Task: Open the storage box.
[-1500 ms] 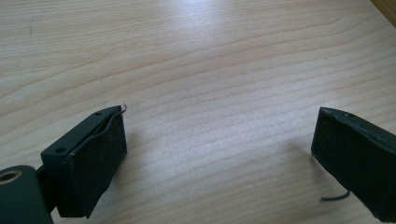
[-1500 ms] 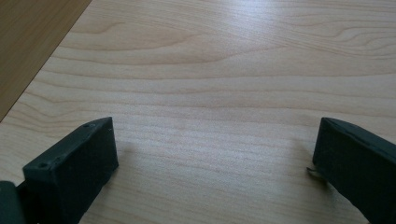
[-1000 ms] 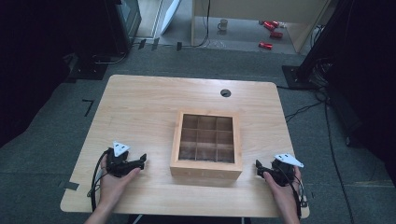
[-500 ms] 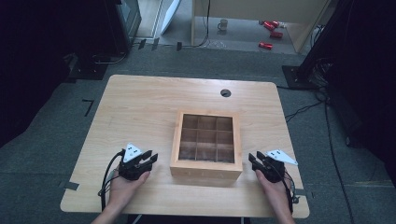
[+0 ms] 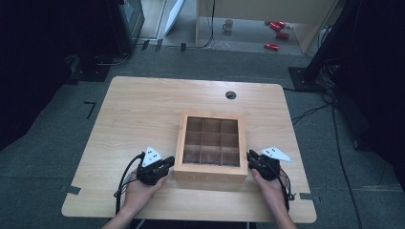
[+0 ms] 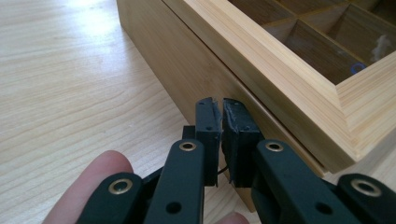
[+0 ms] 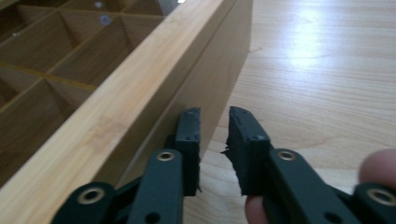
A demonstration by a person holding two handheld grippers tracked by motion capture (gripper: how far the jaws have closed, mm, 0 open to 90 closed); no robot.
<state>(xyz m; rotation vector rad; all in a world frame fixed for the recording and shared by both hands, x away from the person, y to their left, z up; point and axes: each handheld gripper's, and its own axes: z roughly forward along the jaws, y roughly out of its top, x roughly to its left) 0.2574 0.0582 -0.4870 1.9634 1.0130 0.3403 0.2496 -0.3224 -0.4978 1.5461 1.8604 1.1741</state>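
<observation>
A wooden box [image 5: 210,171] divided into several open compartments stands on the table, right of centre. My left gripper [image 5: 169,162] lies at the box's left wall near its front corner. In the left gripper view its pads [image 6: 219,105] are almost together with nothing between them, right beside the box wall [image 6: 196,70]; the jaws have just been closing. My right gripper [image 5: 250,156] is at the box's right wall. Its jaws [image 7: 215,114] have also just been closing, and a narrow empty gap still shows between them, next to the box's side [image 7: 205,79].
The light wooden table [image 5: 143,109] has a round cable hole [image 5: 230,95] behind the box. Cables trail from both grippers toward the front edge. On the floor beyond lie red cans [image 5: 274,46], a mug [image 5: 229,24] and more cables.
Both hands have moved inward from the table's front corners to the box's two sides. Both pairs of jaws have narrowed, the left until almost touching.
</observation>
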